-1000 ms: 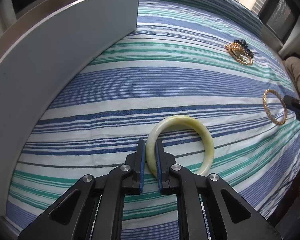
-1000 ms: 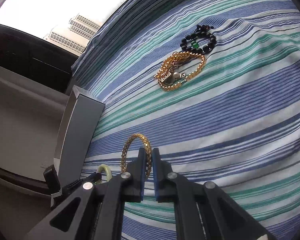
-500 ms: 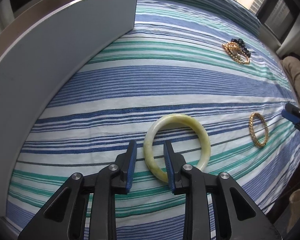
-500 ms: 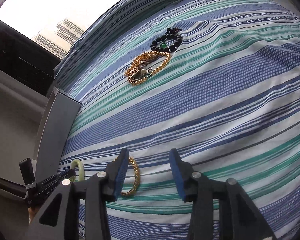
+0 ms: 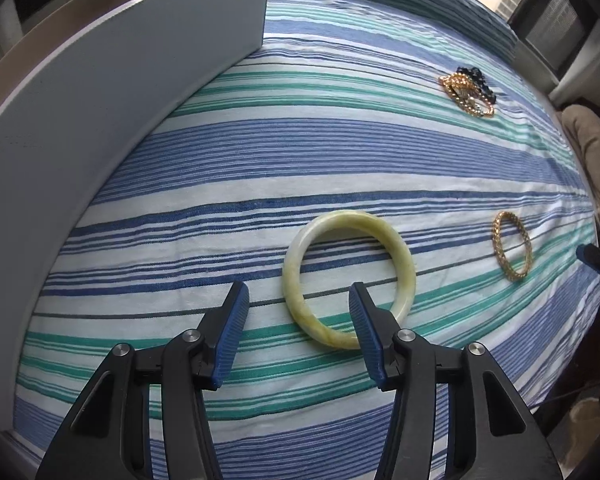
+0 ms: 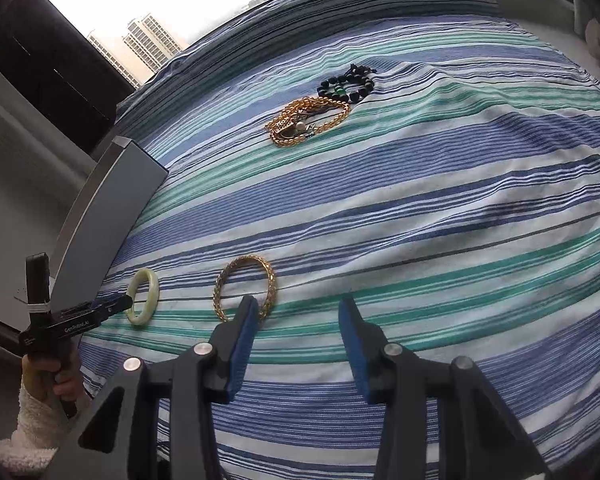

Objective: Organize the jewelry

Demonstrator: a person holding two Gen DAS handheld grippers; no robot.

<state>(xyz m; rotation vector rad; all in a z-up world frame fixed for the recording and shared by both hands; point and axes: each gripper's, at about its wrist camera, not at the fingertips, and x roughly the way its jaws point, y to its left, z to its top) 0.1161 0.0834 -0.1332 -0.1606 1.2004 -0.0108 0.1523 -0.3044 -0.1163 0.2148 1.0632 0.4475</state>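
A pale yellow-green jade bangle [image 5: 400, 256] lies flat on the striped bedspread [image 5: 300, 160]. My left gripper [image 5: 296, 292] hovers over its near edge with its jaws opening. The bangle's left rim sits between the pads, and neither pad presses on it. A woven gold bangle [image 6: 246, 260] lies flat just left of my right gripper [image 6: 299, 302], which is open with only cloth between its fingers. In the left wrist view the gold bangle [image 5: 497, 236] rests to the right of the jade one. The right wrist view shows the jade bangle [image 6: 146, 274] at the left gripper's tip.
A tangle of gold chains [image 6: 304, 120] and a black bead bracelet [image 6: 346, 84] lie farther back on the bed. A tall grey box [image 5: 120, 100] stands along the left side. A hand in a fluffy white sleeve [image 6: 48, 380] holds the left gripper. Windows lie beyond the bed.
Both grippers were shut on their bangles, left on jade, right on gold. Both have opened and let go, and each bangle now lies flat. The right gripper has shifted to the right of the gold bangle.
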